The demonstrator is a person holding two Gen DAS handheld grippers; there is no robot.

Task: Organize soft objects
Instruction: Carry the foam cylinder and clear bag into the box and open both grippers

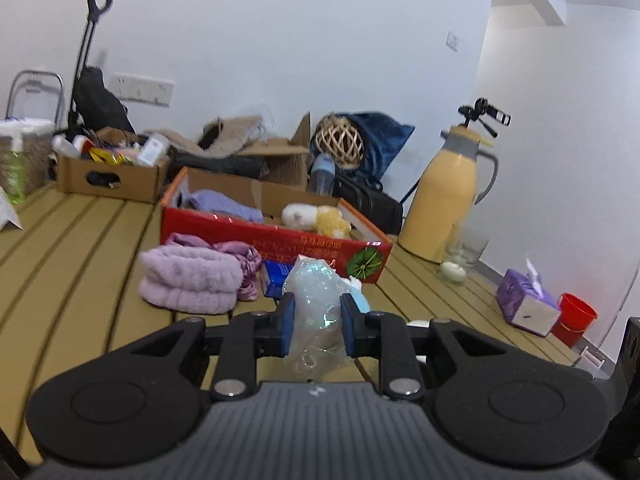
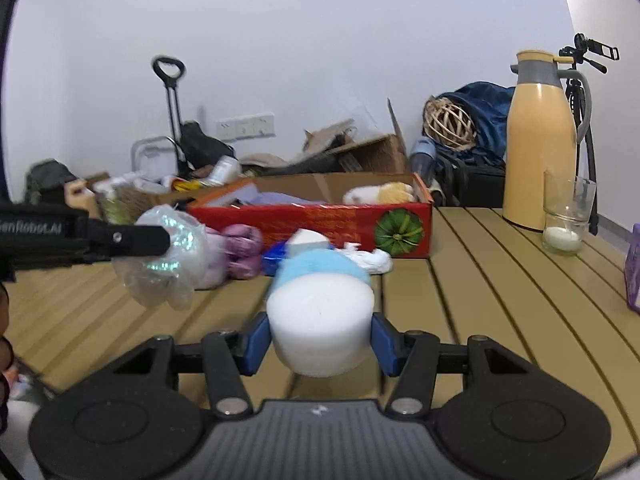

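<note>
My left gripper (image 1: pixel 318 304) is shut on a crinkled clear plastic bag (image 1: pixel 316 292) with shiny pale-blue contents, held above the slatted table. From the right wrist view that bag (image 2: pixel 168 256) hangs at the left. My right gripper (image 2: pixel 320 340) is shut on a white foam roll (image 2: pixel 320 320), which has a light-blue fluffy piece (image 2: pixel 320 270) just behind it. Ahead stands a red cardboard box (image 1: pixel 276 240) holding a white-and-yellow plush toy (image 1: pixel 316 220) and a lavender cloth (image 1: pixel 224 204). A folded pink fluffy towel (image 1: pixel 188 276) and a purple satin cloth (image 1: pixel 246 258) lie in front of the box.
A blue packet (image 1: pixel 276 276) lies by the towel. A yellow thermos (image 1: pixel 444 196), a glass with a candle (image 1: pixel 460 260), a purple tissue box (image 1: pixel 524 300) and a red cup (image 1: pixel 576 312) stand at the right. A brown box of clutter (image 1: pixel 108 176) sits far left.
</note>
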